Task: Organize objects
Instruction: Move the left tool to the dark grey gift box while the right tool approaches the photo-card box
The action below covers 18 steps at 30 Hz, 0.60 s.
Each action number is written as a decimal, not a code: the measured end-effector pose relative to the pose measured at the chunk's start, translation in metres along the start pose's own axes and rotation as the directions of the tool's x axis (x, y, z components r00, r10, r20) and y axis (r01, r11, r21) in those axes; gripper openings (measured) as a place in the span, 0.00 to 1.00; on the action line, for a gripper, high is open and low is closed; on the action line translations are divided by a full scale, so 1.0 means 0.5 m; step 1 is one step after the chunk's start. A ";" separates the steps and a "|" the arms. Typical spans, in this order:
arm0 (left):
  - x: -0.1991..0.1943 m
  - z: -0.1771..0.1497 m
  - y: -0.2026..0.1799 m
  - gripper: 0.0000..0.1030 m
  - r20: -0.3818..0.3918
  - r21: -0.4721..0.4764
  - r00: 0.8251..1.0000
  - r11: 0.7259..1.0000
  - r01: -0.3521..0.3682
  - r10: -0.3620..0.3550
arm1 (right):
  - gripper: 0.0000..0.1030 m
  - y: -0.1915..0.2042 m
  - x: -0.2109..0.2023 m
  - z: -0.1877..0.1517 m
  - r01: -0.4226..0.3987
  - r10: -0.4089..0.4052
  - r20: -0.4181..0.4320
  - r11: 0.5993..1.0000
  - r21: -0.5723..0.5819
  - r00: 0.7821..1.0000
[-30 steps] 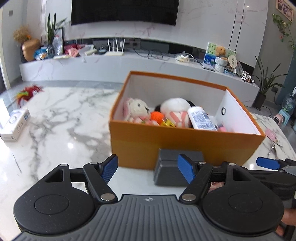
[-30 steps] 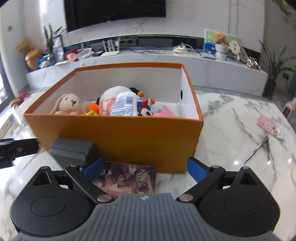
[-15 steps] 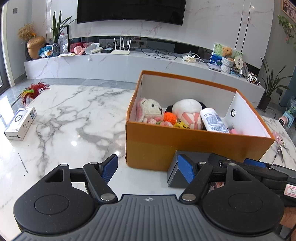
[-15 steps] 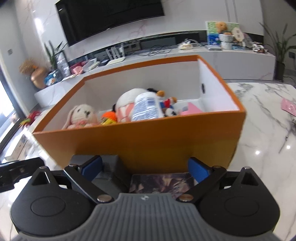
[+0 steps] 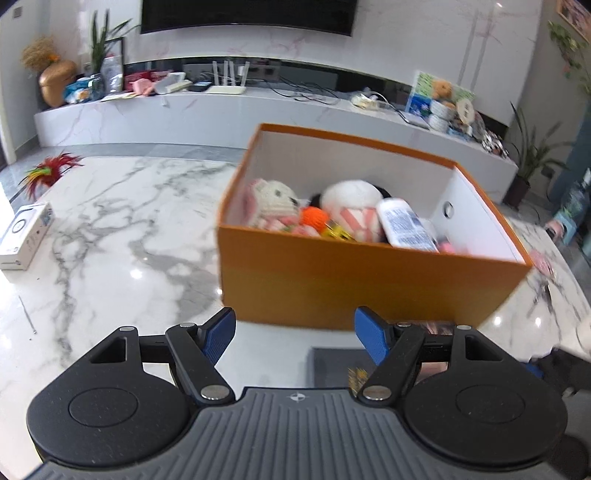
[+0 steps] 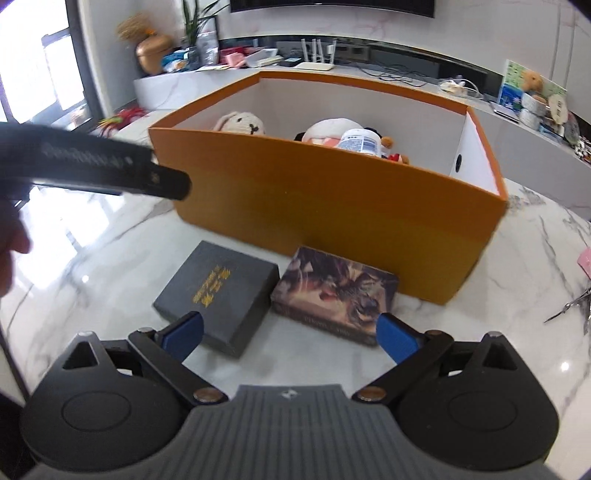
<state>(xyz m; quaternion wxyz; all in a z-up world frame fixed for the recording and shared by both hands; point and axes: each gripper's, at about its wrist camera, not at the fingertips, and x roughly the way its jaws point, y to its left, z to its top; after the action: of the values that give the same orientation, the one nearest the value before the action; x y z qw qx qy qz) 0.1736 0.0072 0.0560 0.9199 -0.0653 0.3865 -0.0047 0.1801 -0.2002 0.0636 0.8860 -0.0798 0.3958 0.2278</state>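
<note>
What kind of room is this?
Probably a living room at home: a big television hangs on the wall above a long marble shelf, and soft toys fill an orange box on the marble table.

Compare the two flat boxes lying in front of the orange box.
The grey box is plain dark grey with gold lettering on its lid; the picture box is covered in brown and red artwork. The grey box lies on the left, turned at an angle to the orange box; the picture box lies on the right, close against its wall. Both lie flat on the marble table, ungripped.
</note>
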 end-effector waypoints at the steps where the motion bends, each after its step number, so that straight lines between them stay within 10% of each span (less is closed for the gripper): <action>1: 0.002 -0.007 -0.010 0.82 -0.009 0.016 1.000 1.000 0.007 -0.007 | 0.97 -0.008 -0.008 -0.002 0.012 -0.012 0.003 1.000 -0.003 1.000; 18: 0.055 -0.100 -0.089 0.86 -0.141 0.139 0.990 0.989 0.048 -0.029 | 0.97 -0.120 -0.049 -0.021 0.133 -0.131 -0.047 0.989 0.056 0.990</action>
<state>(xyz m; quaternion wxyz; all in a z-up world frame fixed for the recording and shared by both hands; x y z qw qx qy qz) 0.1591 -0.0443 0.0075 0.8929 -0.0066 0.4469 -0.0546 0.1868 -0.2649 0.0725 0.8924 -0.0844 0.4153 0.1549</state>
